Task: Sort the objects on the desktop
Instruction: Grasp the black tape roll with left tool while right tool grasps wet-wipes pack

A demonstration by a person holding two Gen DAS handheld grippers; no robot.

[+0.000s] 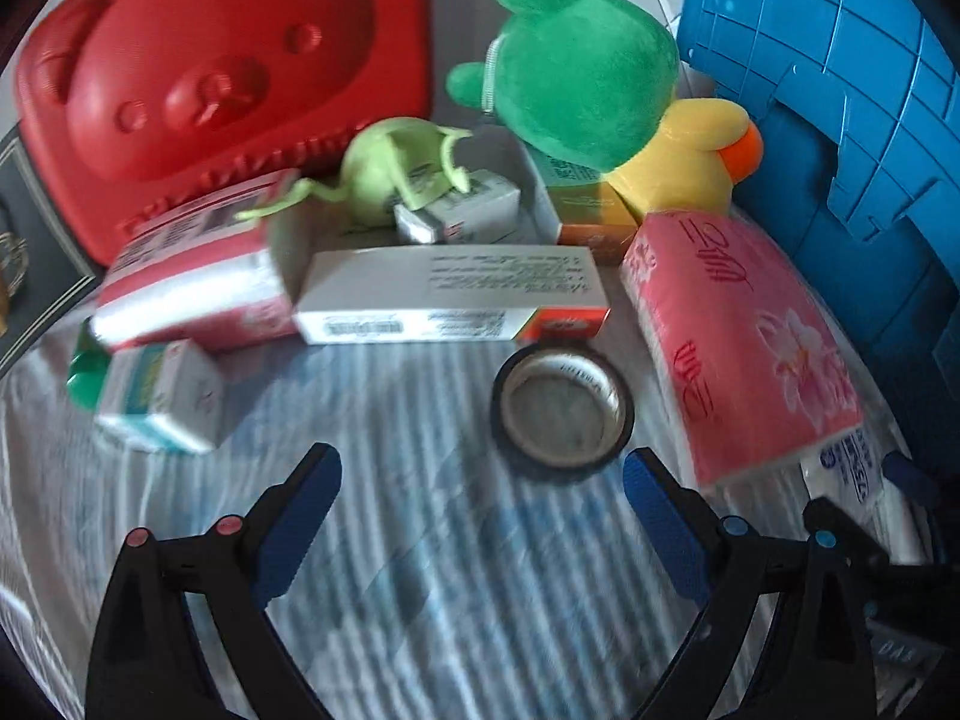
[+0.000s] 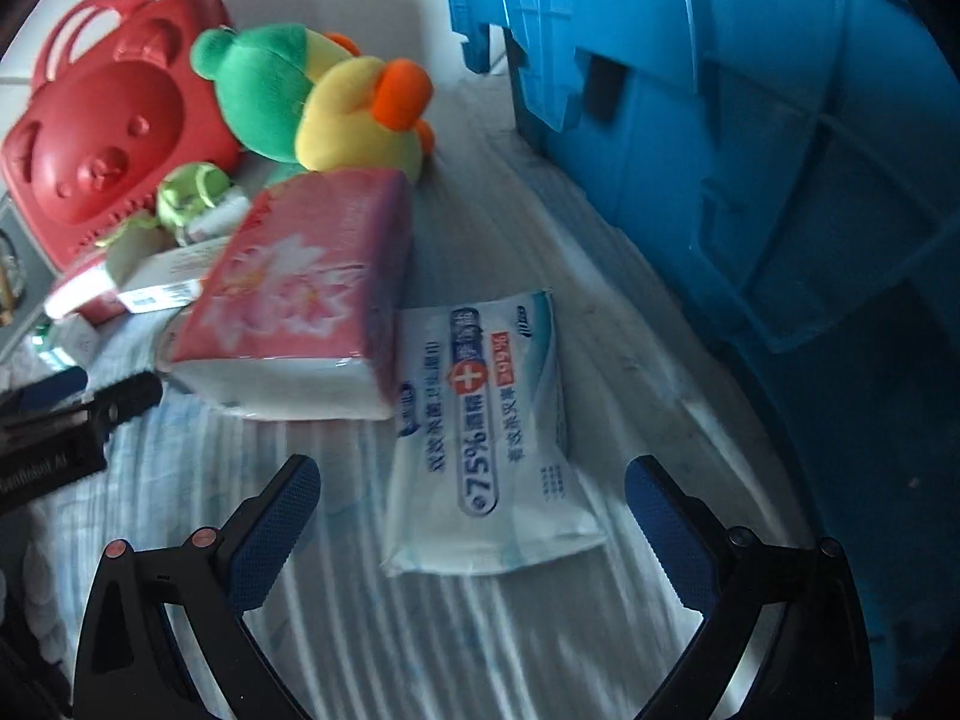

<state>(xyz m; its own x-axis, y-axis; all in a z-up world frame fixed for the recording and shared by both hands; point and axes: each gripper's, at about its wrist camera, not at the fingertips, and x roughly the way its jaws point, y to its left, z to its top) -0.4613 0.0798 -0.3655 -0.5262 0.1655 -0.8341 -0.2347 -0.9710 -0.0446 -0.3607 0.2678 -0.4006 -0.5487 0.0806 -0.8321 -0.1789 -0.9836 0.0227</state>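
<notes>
While the left gripper (image 1: 483,471) is gaping wide just behind the tape (image 1: 563,411), the right gripper (image 2: 474,483) is gaping wide around the wipes (image 2: 489,450).

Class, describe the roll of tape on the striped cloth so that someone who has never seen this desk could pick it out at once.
Start at the big blue crate on the right, then drop to the pink flowered tissue pack lying beside it. Just left of that pack, on the striped cloth in front of the long white box, lies the tape roll. It is the only round, hollow thing there: a dark ring among boxes and packets.
</notes>
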